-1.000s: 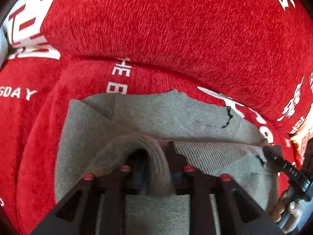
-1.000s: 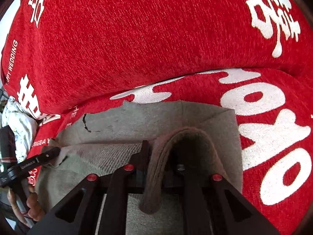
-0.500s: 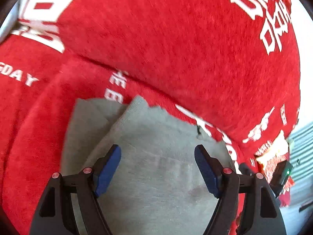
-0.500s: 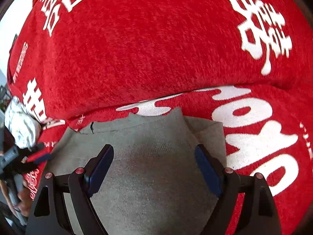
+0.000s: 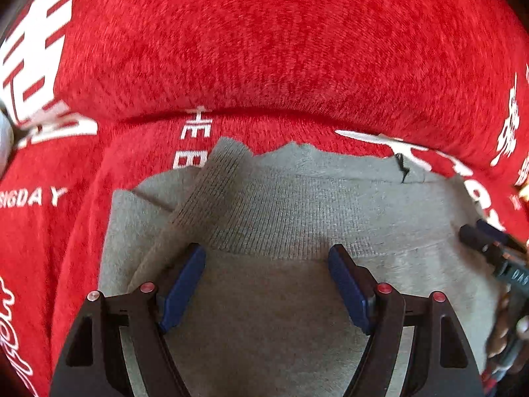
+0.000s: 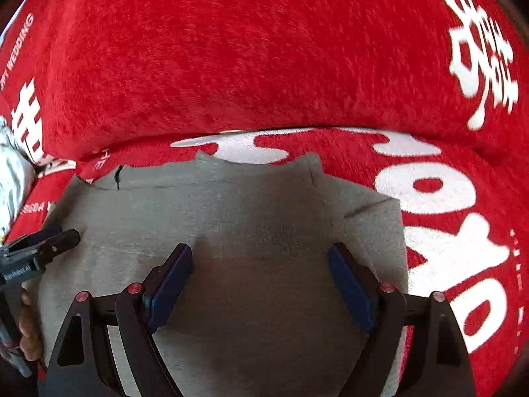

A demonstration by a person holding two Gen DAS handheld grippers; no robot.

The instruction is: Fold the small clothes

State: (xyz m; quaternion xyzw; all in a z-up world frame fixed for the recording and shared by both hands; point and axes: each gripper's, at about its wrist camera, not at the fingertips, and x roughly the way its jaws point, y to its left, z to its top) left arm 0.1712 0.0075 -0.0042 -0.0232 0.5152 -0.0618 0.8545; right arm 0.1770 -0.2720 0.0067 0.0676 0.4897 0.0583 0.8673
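Below the left wrist, the left gripper (image 5: 266, 281) hangs with jaws wide and empty over a folded grey knit garment (image 5: 297, 218) on a red sofa cover (image 5: 264, 49). From the right wrist, the right gripper (image 6: 259, 281) gapes likewise above the same cloth.

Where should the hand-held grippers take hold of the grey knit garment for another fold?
Probably the near ribbed edge of the grey knit garment, coming down from above: it lies flat on the red cover, and both the open left hand-held gripper and right hand-held gripper hang over it.
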